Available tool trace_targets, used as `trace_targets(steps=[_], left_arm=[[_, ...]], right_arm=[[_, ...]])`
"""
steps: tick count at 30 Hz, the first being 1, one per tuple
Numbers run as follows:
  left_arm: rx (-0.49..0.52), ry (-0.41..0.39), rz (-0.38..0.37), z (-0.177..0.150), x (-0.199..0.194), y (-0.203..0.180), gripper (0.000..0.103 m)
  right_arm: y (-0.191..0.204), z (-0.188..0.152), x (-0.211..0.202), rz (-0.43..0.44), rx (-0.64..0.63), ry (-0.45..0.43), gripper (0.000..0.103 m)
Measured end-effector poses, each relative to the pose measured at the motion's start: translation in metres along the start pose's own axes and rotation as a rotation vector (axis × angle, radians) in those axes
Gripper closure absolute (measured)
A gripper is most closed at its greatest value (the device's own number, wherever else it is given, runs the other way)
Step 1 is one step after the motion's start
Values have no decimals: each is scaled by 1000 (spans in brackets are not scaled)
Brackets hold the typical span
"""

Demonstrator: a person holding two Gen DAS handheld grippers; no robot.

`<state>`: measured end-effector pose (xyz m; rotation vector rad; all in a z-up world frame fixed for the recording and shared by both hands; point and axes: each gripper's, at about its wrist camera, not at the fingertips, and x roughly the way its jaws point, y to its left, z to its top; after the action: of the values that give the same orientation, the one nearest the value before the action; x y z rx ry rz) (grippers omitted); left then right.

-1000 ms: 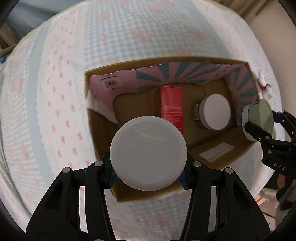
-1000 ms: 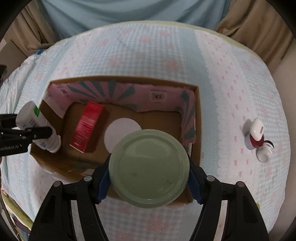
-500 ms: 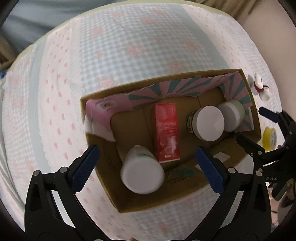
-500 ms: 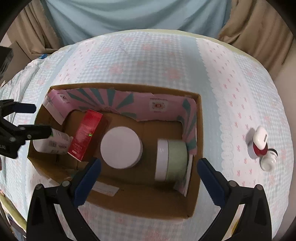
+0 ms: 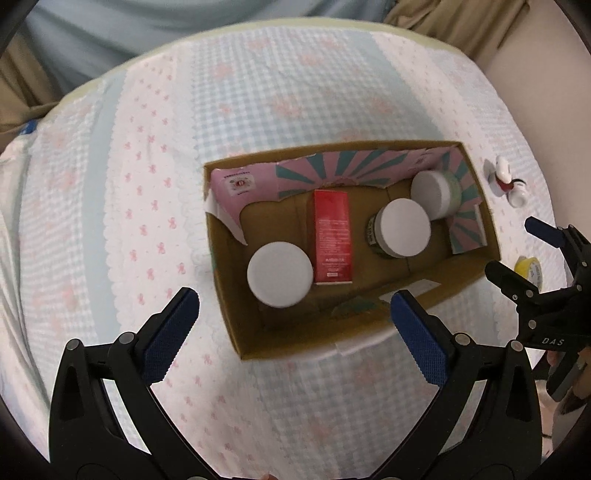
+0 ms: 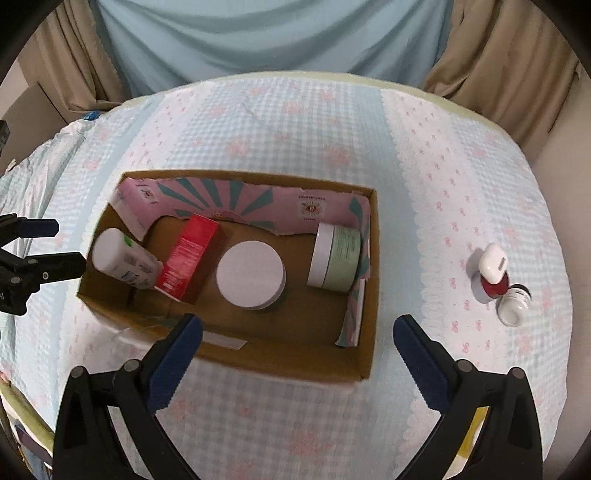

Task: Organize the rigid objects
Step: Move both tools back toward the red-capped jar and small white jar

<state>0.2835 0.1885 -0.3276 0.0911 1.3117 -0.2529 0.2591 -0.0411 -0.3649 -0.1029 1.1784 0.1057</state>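
Checked bedspread (image 6: pixel 314 122), blue drape (image 6: pixel 266 33), tan curtains (image 6: pixel 498 55)

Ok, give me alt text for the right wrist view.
An open right gripper hangs above a cardboard box holding a white bottle, red carton, white-lidded jar and green jar; two small bottles stand outside.

- Left gripper (image 5: pixel 295 317): black plastic arms with triangular cut-outs, round silver screws, blue ribbed pads (image 5: pixel 170 332).
- Right gripper (image 6: pixel 297 347): the same black frame, silver screws, blue pads (image 6: pixel 421 365); white "DAS" lettering.
- Bare skin at its handle, 4 o'clock in the left view.
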Motion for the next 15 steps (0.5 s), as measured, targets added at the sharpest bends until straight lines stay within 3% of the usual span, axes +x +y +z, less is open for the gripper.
trace_targets(steps=[15], left_arm=[[-10, -155, 20, -55, -108, -50, 0]], right_arm=[[-12, -40, -131, -19, 98, -125, 0]])
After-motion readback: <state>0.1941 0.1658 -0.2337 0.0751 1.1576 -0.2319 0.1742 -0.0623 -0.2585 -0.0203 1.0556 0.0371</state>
